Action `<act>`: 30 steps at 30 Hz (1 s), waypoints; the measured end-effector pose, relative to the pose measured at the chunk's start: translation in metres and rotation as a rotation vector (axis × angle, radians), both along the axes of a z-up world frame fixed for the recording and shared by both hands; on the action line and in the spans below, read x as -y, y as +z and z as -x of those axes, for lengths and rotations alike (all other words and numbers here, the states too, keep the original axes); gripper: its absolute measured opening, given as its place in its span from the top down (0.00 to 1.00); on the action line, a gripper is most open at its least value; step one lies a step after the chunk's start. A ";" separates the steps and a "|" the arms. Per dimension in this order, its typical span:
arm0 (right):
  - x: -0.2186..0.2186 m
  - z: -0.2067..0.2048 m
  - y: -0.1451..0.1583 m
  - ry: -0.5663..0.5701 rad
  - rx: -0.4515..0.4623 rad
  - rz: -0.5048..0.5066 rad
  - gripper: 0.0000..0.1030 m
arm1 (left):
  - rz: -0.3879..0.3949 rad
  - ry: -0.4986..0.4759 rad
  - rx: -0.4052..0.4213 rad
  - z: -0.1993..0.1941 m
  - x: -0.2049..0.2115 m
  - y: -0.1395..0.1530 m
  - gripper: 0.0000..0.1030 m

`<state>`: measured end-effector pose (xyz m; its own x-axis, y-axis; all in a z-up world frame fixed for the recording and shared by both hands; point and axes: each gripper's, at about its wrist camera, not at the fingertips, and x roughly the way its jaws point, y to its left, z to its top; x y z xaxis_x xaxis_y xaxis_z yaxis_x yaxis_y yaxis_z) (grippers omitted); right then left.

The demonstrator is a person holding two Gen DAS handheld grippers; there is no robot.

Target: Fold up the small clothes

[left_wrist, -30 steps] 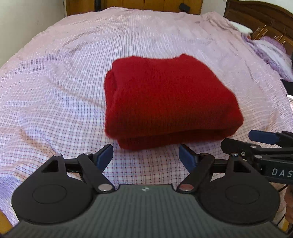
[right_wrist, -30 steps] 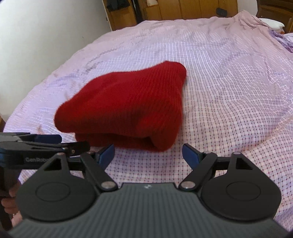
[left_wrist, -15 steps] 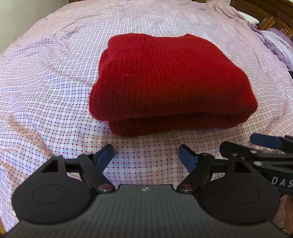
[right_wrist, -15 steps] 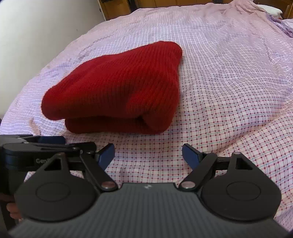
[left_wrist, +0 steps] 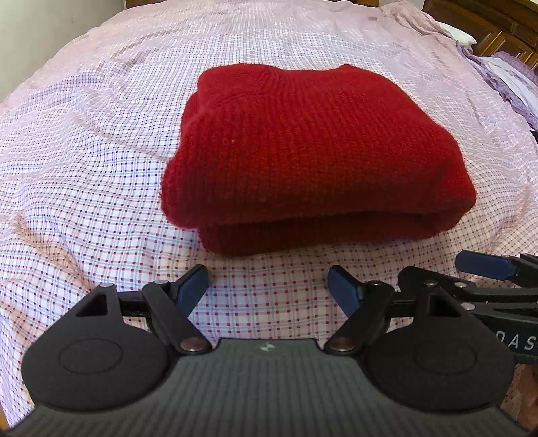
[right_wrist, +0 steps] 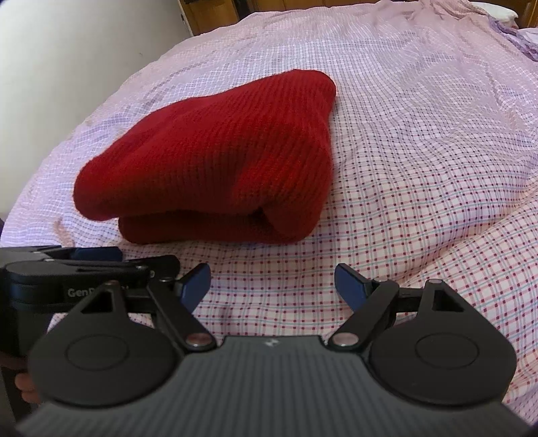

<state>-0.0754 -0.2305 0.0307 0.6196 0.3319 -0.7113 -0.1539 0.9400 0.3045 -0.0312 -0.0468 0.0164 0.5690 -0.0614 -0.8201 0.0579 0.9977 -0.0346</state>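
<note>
Folded red knit sweater [left_wrist: 312,158] on pink checked bedsheet [left_wrist: 84,188].
Left gripper [left_wrist: 268,285] and right gripper [right_wrist: 271,285]: jaws open, empty, just short of sweater's near edge; closer than a second ago.

Thick, ribbed knit wool on the red sweater [left_wrist: 309,151], matt and slightly fuzzy. Thin woven cotton on the checked bedsheet [left_wrist: 84,174], soft and creased. Matt black plastic on the left gripper [left_wrist: 267,289] and right gripper [right_wrist: 272,285], with smooth blue pads [right_wrist: 196,285], ridged dark housing and small shiny metal pivot pins. Glossy varnished wood on the headboard [left_wrist: 497,23].
</note>
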 end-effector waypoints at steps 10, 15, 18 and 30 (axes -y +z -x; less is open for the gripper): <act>0.002 -0.001 -0.001 -0.001 -0.002 -0.006 0.20 | -0.012 -0.002 -0.003 -0.001 0.001 -0.005 0.20; 0.001 -0.001 -0.001 -0.002 -0.002 -0.007 0.20 | -0.015 -0.003 -0.003 -0.001 0.001 -0.003 0.20; 0.001 -0.001 -0.001 -0.002 -0.003 -0.007 0.20 | -0.016 -0.005 -0.002 0.000 0.001 -0.003 0.20; 0.001 -0.001 -0.001 -0.002 -0.002 -0.007 0.20 | -0.015 -0.005 -0.002 0.000 0.000 -0.001 0.20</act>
